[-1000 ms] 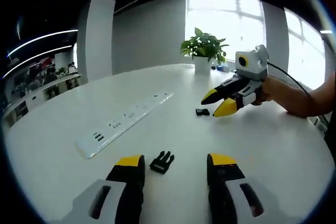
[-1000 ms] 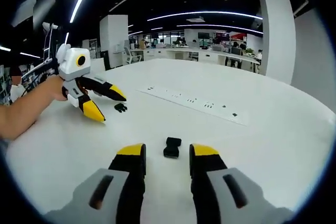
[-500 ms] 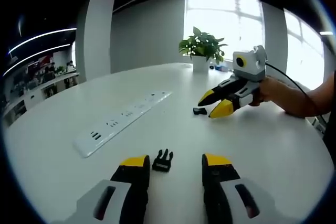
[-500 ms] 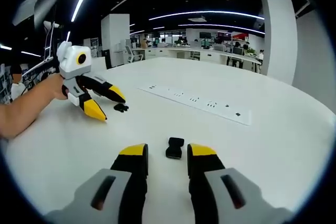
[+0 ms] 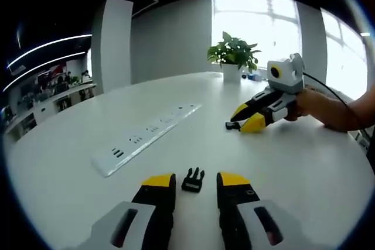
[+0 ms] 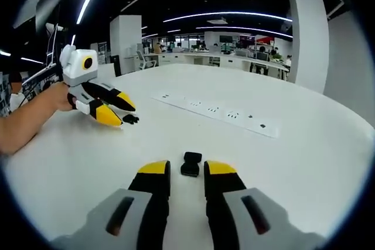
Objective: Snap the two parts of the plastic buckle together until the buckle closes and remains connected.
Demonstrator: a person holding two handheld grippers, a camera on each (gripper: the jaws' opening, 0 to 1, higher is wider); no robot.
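A long white power strip (image 5: 143, 139) lies flat on the white counter (image 5: 304, 162); a potted green plant (image 5: 233, 57) stands at its far edge by the windows.

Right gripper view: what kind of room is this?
Likely an open-plan office. A large white table with a built-in power socket strip looks like a meeting table, rows of desks with monitors stand behind it, and a potted plant sits by big windows in the left gripper view.
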